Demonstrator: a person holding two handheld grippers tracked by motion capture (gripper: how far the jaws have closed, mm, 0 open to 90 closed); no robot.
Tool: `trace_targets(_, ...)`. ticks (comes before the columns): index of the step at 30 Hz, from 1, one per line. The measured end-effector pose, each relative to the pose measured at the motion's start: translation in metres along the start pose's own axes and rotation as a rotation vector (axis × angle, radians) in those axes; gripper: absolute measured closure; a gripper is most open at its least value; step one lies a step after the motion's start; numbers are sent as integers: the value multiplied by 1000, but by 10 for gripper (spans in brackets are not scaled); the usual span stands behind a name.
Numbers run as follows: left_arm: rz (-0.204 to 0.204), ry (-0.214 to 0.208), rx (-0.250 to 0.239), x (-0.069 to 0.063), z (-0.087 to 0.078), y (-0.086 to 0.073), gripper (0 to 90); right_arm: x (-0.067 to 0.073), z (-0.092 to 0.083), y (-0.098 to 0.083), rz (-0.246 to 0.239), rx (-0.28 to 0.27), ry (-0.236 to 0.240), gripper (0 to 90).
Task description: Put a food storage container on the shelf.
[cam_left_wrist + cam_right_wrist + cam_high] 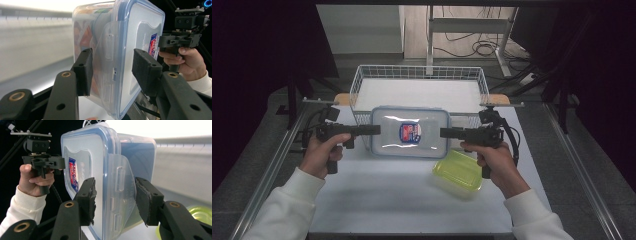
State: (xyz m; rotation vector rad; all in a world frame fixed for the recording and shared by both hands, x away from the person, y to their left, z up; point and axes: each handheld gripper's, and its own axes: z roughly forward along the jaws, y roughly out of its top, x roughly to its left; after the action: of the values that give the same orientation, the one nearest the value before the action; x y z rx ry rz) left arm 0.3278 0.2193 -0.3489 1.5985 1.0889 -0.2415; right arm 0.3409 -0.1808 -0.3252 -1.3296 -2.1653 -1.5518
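So on the left, my left gripper (374, 130) is clamped on the left short end of the clear container (410, 131), the one with the blue-rimmed lid and the little red and blue label on top. In the left gripper view one pad (85, 71) sits against the body under the side latch flap and the other is on the lid side, so the end of the box is pinched between them.

The container itself is up off the desk (377, 200), held roughly level between my two hands, right in front of the white wire basket (419, 72) and overlapping its near wall in the high view. Can't really tell what's inside, just some blurry orange-ish colours through the plastic.

Over on the right, my right gripper (445, 132) has the same kind of grip on the opposite short end, pads on either side of that end's latch flap. Just below my right hand a yellow-green container (458, 171) sits on the desk, near the clear one but apart from it.
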Motion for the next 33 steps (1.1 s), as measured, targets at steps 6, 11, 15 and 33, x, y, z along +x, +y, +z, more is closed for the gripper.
trace_targets(6,21,5,-2,-4,2,20,522,-2,-4,20,-9,-14,4,526)
trace_targets(11,25,3,-11,-3,6,39,523,-5,-6,41,-21,-16,3,525)
trace_targets(15,13,-3,-13,0,10,47,523,-9,-6,55,-31,-17,-1,525)
trace_targets(33,-10,38,-6,25,31,107,522,-48,16,114,-7,-5,17,518)
